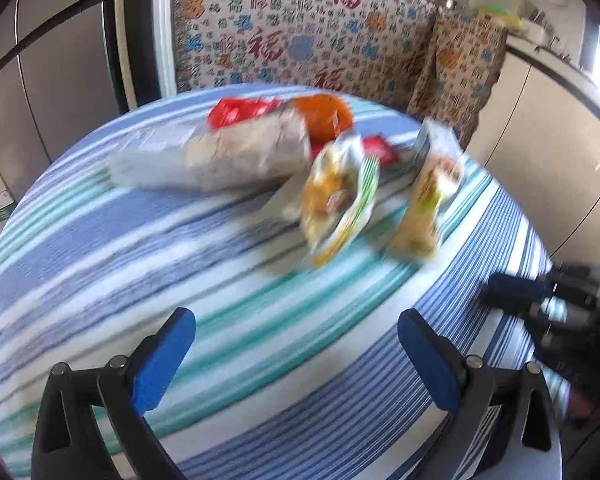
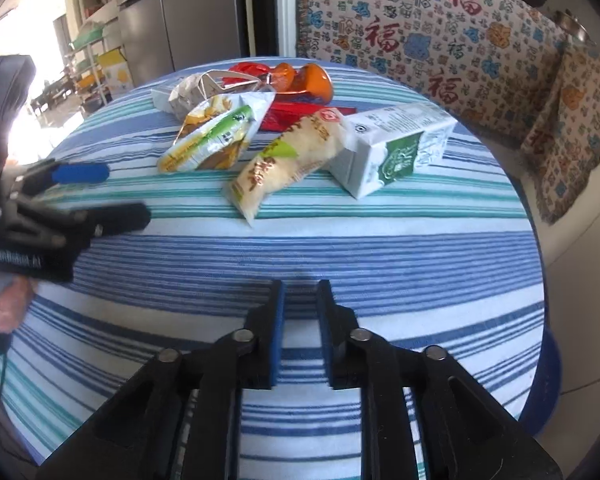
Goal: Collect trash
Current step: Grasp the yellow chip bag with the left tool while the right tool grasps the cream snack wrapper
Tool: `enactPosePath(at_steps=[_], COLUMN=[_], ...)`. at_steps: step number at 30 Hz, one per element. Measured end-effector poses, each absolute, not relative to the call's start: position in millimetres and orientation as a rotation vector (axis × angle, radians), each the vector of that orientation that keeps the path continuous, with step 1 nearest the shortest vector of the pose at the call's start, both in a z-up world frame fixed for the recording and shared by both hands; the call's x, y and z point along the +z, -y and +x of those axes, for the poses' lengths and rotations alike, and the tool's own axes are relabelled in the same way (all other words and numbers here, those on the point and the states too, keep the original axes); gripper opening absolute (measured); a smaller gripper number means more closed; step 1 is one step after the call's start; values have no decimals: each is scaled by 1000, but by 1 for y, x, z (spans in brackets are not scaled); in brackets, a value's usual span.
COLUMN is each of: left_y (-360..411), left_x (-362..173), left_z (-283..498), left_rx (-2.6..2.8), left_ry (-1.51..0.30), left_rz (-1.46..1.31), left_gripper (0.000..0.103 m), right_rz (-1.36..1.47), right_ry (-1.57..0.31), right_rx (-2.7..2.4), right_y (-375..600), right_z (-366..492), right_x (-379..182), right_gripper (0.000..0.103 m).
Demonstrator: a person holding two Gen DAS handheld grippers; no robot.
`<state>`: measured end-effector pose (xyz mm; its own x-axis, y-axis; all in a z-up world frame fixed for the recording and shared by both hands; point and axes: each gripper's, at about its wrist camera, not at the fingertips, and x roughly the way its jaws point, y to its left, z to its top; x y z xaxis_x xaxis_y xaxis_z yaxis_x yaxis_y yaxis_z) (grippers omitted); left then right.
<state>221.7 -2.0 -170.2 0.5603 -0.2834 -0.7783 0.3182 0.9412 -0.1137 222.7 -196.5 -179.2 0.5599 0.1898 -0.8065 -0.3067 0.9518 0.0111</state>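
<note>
The trash lies in a loose heap on the far half of the round table (image 2: pixel 340 256), which wears a blue, teal and white striped cloth. At the right of the heap a white and green milk carton (image 2: pixel 396 148) lies on its side; touching its left end is a pale yellow snack packet (image 2: pixel 284 160), and left of that a yellow and green wrapper (image 2: pixel 212 140). Behind them sit a crumpled white paper bag (image 2: pixel 188 94), red wrappers (image 2: pixel 296 114) and an orange plastic piece (image 2: pixel 308 80).

The right gripper (image 2: pixel 300 300) points down over the near, bare part of the cloth, well apart from the heap. Its jaws stand close together with a narrow gap, nothing between them and touching nothing.

The left gripper (image 1: pixel 296 332) also tilts down over the cloth, short of the heap; the left view is blurred. Its jaws are spread wide and empty. In the right view it enters from the left edge, with bare fingers (image 2: pixel 8 308) of the person's hand under its body.

A patterned cloth (image 2: pixel 440 40) drapes the furniture behind the table.
</note>
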Motion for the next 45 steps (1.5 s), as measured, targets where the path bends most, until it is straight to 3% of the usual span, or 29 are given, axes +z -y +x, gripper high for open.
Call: enactPosePath(at_steps=[1,2,9,10,12,13,17,21,27,31,33,35,36,45], left_y=[6,10,38,37,35,34,25,4,-22,-26,-31,-35,-36,-33], left_x=[-167,-164,-161,-163,-167,-169,-164,-154,-158,-166,-168,-171,-173,-175], left_z=[226,231,273,279,286,288,272,230,172,164,163,163,163,164], left_rx=[-369,-377,-352,-348,-354,-388,-373,-284,-150,-151,-170,-188,-195,-215], left_ry=[-900,-893,-901,-905,-924,-935,-921,-924,-928,-920,-911,-923,-926,-920], left_rz=[39,41,96,86,63,34,27,-21,-61,-49,-63,-81,-85,-59], left_gripper=[103,103,102,94,66,46,35,34,38,55,56,57,57,61], right_rz=[-131,-123,-93,-91,-91,-92,-83,-60,12,27,29,3,-17,-165], right_ry=[-930,-924,-927,-927,-931,-931,-932,-939,-907,-914,-937,-934,-935,-1048], right_rx=[297,300,307,306,305,304,302,301,343,348,321,297,309,648], right_y=[198,200,204,204,205,205,209,213,189,162,156,155,154,168], right_z=[221,220,220,220,221,221,222,224,240,267,279,283,284,232], right_x=[-179,-179,-179,-180,-181,-182,-182,-181,-171,-172,-181,-185,-184,-163], right_gripper=[38,41,43,45,46,47,48,49,72,76,69,23,14,10])
